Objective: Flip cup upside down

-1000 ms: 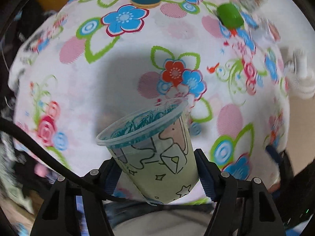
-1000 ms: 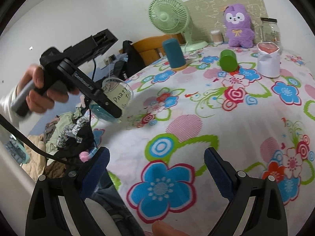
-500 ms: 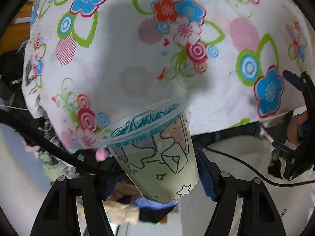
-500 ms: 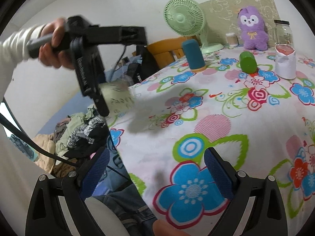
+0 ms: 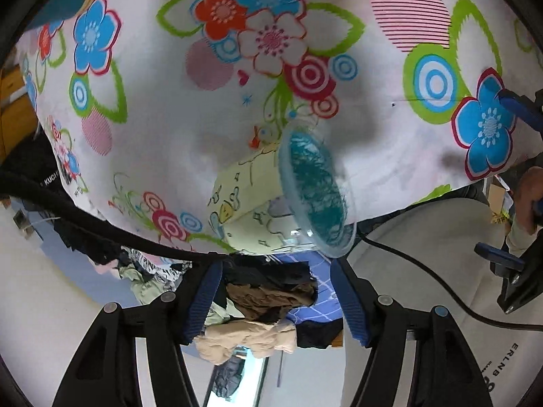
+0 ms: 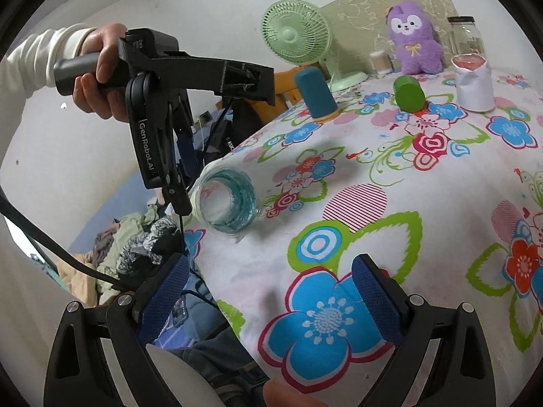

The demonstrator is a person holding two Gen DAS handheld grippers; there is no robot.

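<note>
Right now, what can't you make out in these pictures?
- Base of the cup: in the right wrist view one of the left fingers covers it, so whether it rests on the tablecloth is unclear.
- Right hand: in the left wrist view, cut off by the picture's edge.
- Contents of the glass jar: in the right wrist view, too small and far away.

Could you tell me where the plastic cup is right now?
The plastic cup lies tipped on its side at the near left edge of the flowered tablecloth, just beyond the open left gripper, its mouth facing the right wrist camera.
</note>
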